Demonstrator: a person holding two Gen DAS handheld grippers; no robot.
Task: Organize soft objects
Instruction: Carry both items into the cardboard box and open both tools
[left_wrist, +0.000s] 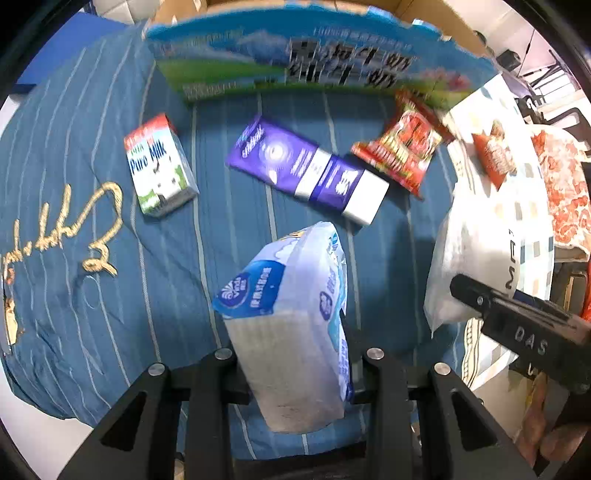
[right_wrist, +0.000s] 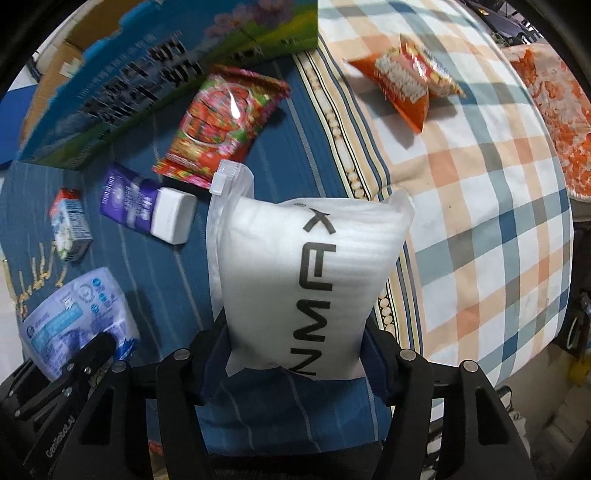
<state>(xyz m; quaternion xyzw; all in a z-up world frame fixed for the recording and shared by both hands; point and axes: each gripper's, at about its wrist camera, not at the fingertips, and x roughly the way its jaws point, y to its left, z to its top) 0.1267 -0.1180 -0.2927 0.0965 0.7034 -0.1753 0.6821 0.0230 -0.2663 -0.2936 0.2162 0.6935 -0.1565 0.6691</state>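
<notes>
White foam pouch (right_wrist: 295, 280) hangs lengthwise from the right gripper (right_wrist: 295, 363), pinched; the left gripper (left_wrist: 295, 373) likewise pinches the tissue pack (left_wrist: 291, 332) endwise.

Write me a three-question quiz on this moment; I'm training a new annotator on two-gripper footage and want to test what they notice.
1. True or false: the left gripper is shut on the blue-and-white tissue pack.
2. What is between the right gripper's jaws?
A. the milk carton
B. the white foam-filled bag
C. the red snack packet
3. Fill in: the orange snack bag lies on the ___ cloth, not the blue striped one.

Key: 1 true; 2 B; 3 checked.
</notes>
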